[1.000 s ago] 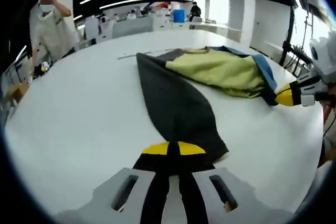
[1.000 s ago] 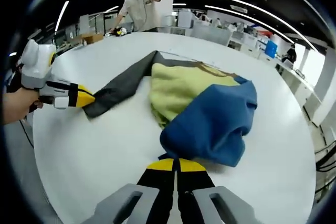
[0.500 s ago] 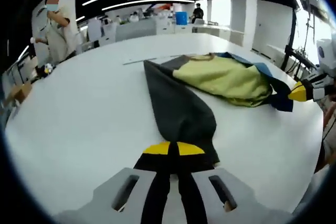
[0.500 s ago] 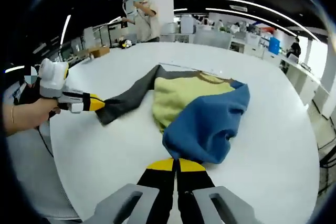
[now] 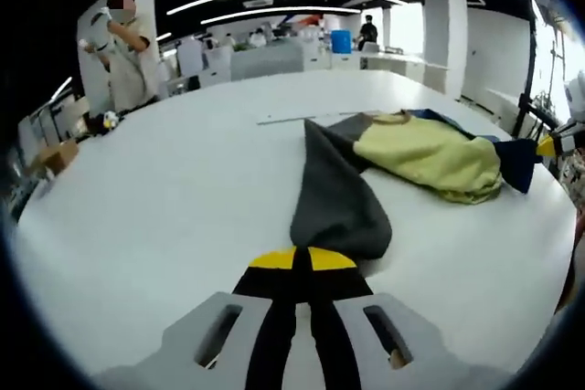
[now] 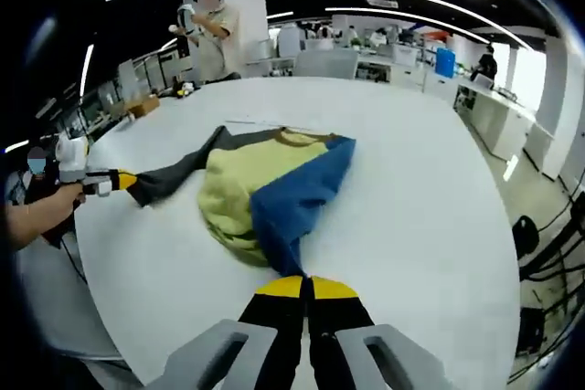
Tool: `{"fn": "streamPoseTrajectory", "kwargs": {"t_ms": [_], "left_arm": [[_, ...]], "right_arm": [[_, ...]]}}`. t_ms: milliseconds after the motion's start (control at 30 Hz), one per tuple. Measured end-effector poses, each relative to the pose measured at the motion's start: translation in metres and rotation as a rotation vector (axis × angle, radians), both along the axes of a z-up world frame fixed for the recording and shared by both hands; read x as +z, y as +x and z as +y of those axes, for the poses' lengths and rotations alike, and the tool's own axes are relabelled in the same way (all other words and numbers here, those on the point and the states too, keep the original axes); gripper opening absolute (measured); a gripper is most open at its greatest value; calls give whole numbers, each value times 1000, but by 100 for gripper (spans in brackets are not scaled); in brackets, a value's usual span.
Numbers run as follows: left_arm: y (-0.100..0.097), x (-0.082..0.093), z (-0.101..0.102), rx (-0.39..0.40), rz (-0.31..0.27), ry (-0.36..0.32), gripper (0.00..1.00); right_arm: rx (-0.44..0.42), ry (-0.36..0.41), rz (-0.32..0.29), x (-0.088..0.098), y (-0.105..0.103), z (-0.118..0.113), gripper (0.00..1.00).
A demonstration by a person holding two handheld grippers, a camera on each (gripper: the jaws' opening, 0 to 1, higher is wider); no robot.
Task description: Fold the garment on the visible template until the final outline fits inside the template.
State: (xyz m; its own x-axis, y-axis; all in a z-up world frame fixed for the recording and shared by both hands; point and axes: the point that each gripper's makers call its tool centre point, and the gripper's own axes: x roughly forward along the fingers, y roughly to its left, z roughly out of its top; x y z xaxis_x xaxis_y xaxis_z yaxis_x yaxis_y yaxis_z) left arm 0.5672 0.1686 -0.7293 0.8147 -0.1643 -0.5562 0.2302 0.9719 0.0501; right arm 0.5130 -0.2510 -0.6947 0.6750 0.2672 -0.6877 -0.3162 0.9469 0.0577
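Garment (image 6: 265, 194) is lying near the middle of the white desk (image 6: 411, 189), bunched, not flat: yellow body (image 5: 425, 152) heaped in the centre, grey sleeve (image 5: 334, 194) stretching out to one side, blue sleeve (image 6: 292, 203) to the other.

Left tongs (image 5: 302, 259) are clamping the cuff end of the grey sleeve, jaws closed on the cloth. In the right gripper view the same tongs (image 6: 117, 180) are showing at the desk edge with a hand (image 6: 37, 216) behind them, sleeve drawn taut-ish toward them.

Right tongs (image 6: 307, 288) are gripping the tip of the blue sleeve, jaws closed on it; they are also peeking in at the far right of the left gripper view (image 5: 548, 146).

A thin pale line (image 5: 288, 119) is lying on the desk just past the collar, probably a template edge, but I cannot tell the full outline.

Progress, my read: early. Sleeves are being spread apart, body is crumpled, no clean fold is made. Flattening and all folds into the template are left to do.

A person (image 5: 128, 52) is standing beyond the desk, not involved.
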Motion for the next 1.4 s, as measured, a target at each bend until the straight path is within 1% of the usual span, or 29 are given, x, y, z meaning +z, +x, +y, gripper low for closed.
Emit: {"fn": "streamPoseTrajectory", "kwargs": {"t_ms": [67,133,200,233,267,300,333,400,433,533,567,600,633,700,767,833,867,900,933,1000,1100,1133,1300,1400], "left_arm": [[0,-1,2,13,3,-16,0],[-1,-4,6,27,10,-15,0],[0,-5,9,26,11,-4,0],[0,-4,11,29,10,-1,0],[2,-4,15,30,10,2,0],[3,-4,17,29,8,8,0],[5,-4,22,32,5,19,0],[7,-4,29,32,3,44,0],[8,-5,32,36,5,47,0],[11,-8,42,41,15,65,0],[12,-10,46,42,18,75,0],[13,-10,49,47,22,78,0],[14,-11,53,52,23,78,0],[16,-10,58,61,23,80,0],[17,-11,64,69,22,98,0],[20,-14,73,87,29,111,0],[20,-14,76,98,32,110,0],[21,-13,85,144,25,124,0],[22,-13,91,159,25,138,0],[26,-16,100,164,33,152,0],[30,-16,111,184,37,144,0],[32,-16,114,184,38,151,0],[41,-16,121,142,54,241,0],[47,-18,127,115,73,299,0]], "right_arm": [[25,-9,-20,4,2,-3,0],[12,-5,-25,7,4,-11,0],[-31,-1,-25,9,8,-22,0],[-43,-1,-21,9,9,-31,0],[-69,5,-17,7,12,-46,0],[-98,2,-7,6,12,-53,0],[-110,-7,5,5,11,-61,0],[-163,-38,28,0,10,-79,0],[-163,-33,27,-2,11,-82,0],[-223,-3,68,-12,10,-99,0],[-232,-4,74,-15,11,-105,0],[-236,-12,77,-17,12,-109,0],[-251,-27,98,-21,11,-115,0],[-253,-47,102,-25,13,-121,0],[-267,-66,111,-29,14,-128,0],[-291,-82,136,-36,16,-137,0],[-283,-97,141,-39,17,-140,0],[-275,-122,154,-43,19,-146,0],[-273,-136,161,-46,20,-149,0],[-266,-150,185,-53,23,-155,0],[-264,-192,189,-56,29,-166,0],[-264,-218,190,-58,32,-172,0],[-277,-249,201,-62,40,-187,0],[-276,-284,213,-64,42,-198,0]]}}
